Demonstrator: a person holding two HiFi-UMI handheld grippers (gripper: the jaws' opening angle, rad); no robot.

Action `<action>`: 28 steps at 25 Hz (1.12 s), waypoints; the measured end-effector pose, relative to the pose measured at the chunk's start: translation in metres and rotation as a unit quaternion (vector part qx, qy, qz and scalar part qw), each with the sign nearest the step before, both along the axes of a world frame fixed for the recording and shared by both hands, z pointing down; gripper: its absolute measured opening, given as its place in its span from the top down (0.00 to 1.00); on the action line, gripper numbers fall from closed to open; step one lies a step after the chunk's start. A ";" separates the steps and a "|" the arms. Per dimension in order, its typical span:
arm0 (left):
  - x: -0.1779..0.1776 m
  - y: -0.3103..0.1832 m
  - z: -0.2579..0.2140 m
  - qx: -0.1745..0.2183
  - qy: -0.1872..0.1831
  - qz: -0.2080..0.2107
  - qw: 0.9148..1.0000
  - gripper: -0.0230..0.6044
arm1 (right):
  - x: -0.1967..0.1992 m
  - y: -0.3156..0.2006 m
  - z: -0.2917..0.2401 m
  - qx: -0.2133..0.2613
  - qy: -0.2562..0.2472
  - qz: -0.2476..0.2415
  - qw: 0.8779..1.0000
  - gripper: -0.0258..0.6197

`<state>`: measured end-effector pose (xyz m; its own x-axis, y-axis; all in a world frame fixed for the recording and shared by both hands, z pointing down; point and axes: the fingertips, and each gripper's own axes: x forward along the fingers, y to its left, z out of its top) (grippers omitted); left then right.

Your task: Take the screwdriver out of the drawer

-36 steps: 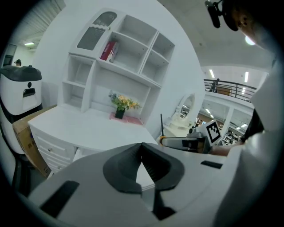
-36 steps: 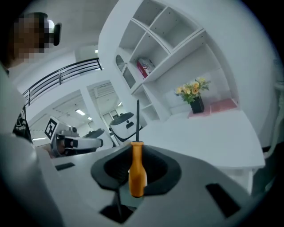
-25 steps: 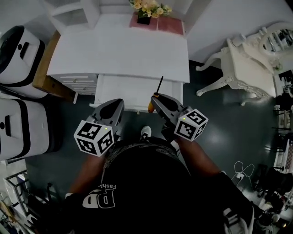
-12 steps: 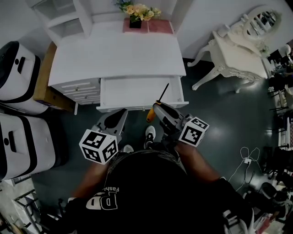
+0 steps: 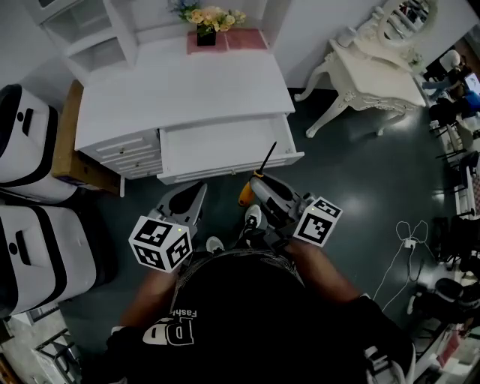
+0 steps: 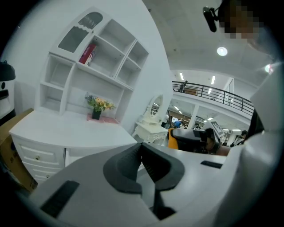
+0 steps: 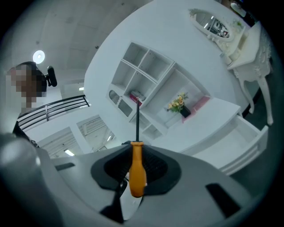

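Screwdriver, smooth orange handle and thin black shaft, sits clamped in the right hand-held gripper, just in front of the open white drawer. Beside it, the left hand-held gripper is closed and empty. Flowers top the white surface.

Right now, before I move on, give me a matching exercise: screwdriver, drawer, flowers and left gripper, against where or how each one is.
Things:
1 screwdriver
2 drawer
3 flowers
4 left gripper

States:
A pulled open
B shut, nothing in it
C clamped in the right gripper
D at the back of the desk

Pairs: 1-C, 2-A, 3-D, 4-B
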<state>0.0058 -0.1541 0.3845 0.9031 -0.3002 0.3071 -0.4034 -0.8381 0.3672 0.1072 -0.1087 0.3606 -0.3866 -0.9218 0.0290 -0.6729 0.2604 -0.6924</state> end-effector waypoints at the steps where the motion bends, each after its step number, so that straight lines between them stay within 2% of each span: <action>1: 0.000 0.002 0.000 0.001 0.000 0.002 1.000 0.94 | 0.000 0.003 0.000 0.001 0.000 0.002 1.000 0.85; 28: 0.004 0.003 -0.007 0.007 0.003 0.003 1.000 0.94 | -0.004 0.001 -0.003 0.005 0.012 -0.004 1.000 0.85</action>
<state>0.0102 -0.1508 0.3771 0.9063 -0.2996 0.2981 -0.3969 -0.8455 0.3572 0.1031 -0.1082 0.3577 -0.3941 -0.9186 0.0300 -0.6872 0.2729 -0.6732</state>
